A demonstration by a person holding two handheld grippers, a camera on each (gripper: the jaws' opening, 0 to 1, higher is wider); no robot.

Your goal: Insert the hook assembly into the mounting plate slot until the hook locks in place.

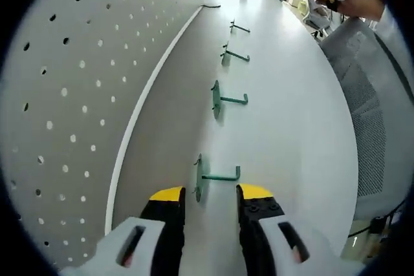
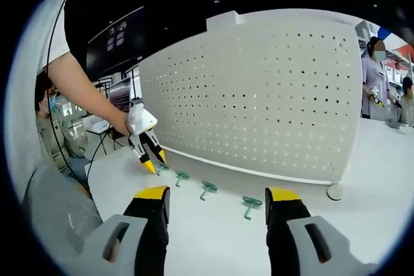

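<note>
Left tongs (image 1: 210, 195) wide apart, nearest green hook (image 1: 217, 176) lying just ahead between the tips; right tongs (image 2: 217, 198) apart too, holding nothing, hooks on bench (image 2: 362, 179) farther off.

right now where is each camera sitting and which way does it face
left gripper view: rides the left gripper, low over the white table, looking along the pegboard down a row of green hooks; its open jaws flank the nearest.
right gripper view: rides the right gripper, facing the pegboard head-on; a person's arm shows.
shared: pegboard, hooks, table, left gripper.
</note>
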